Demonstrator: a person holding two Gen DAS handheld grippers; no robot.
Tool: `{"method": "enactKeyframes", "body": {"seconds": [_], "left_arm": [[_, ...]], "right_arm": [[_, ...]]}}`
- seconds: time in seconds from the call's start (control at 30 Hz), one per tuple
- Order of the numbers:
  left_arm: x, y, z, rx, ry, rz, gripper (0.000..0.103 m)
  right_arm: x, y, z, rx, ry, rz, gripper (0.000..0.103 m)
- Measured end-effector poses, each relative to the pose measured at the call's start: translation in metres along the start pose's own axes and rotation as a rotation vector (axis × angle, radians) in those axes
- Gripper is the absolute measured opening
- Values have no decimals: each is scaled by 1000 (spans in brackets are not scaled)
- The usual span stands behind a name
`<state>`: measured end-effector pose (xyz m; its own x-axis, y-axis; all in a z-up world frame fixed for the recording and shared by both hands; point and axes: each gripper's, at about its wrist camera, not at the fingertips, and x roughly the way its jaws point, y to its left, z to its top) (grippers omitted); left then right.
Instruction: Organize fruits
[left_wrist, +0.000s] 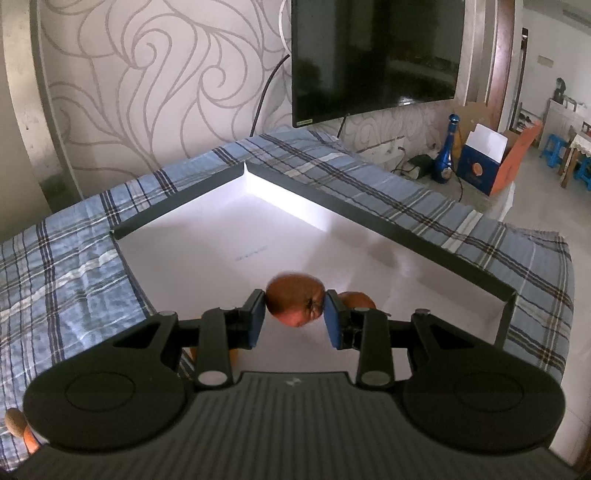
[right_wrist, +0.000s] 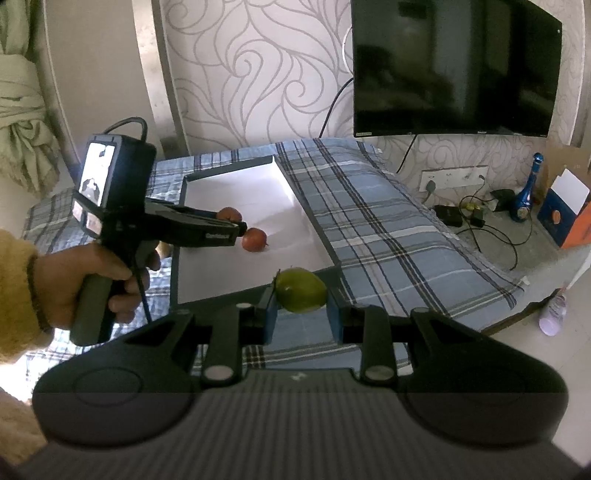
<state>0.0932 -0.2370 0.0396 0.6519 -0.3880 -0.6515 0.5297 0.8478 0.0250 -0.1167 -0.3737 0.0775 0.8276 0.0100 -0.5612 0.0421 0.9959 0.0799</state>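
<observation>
Two grippers are working over a white tray w/ dark rim, lying on a blue plaid cloth; swirl-pattern wall and a dark TV are sitting behind the tray. I'm seeing the left gripper clamping a reddish-brown fruit above the tray's near end, stem end facing the cam. A second red fruit is resting inside the tray. Right gripper is pinching a green fruit over the tray's near rim, long axis running jaw to jaw, stem pointing left.
</observation>
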Motion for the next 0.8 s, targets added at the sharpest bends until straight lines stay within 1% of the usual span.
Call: {"method": "enactKeyframes", "body": {"seconds": [0.3,0.67,0.8], "left_arm": [[-15,3,4,-13,-22,21,40],[-54,1,8,-42,-60,22,40],[-63,3,3,-56,-55,42,40]], "right_arm": [[12,-3,7,-10,3,46,32],[20,2,16,-35,-11,112,32],[25,4,19,-40,-9,138,32]]}}
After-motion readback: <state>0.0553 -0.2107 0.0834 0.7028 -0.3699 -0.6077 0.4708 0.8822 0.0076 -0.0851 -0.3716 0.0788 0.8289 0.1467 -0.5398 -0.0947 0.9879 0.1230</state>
